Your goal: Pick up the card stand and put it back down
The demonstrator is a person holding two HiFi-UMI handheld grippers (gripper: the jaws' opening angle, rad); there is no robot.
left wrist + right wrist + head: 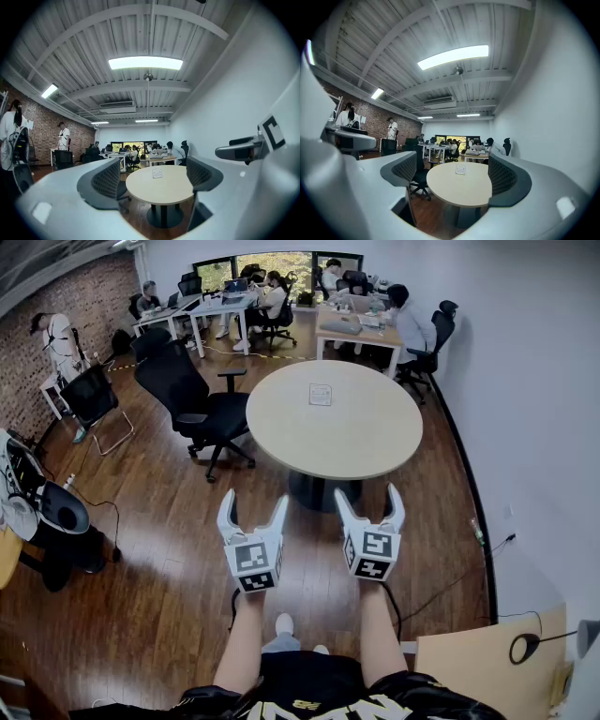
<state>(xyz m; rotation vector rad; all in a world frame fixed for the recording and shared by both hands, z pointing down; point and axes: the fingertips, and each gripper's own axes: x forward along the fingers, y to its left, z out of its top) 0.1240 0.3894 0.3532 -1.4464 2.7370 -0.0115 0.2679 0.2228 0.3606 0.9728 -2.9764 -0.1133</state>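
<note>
A small white card stand (321,395) stands upright on the far half of a round beige table (366,442). The left gripper view shows the card stand (157,173) far off between its jaws, and in the right gripper view the card stand (461,169) sits just as distant. My left gripper (253,508) hangs open over the wooden floor, short of the table's near edge. My right gripper (369,500) is open too, beside it, just before the table's rim. Nothing lies between either pair of fingers.
A black office chair (192,399) stands at the table's left side. Another black chair (92,397) is further left by the brick wall. Several people sit at desks (361,329) at the back. A white wall (525,409) runs along the right. A black cable (450,582) lies on the floor.
</note>
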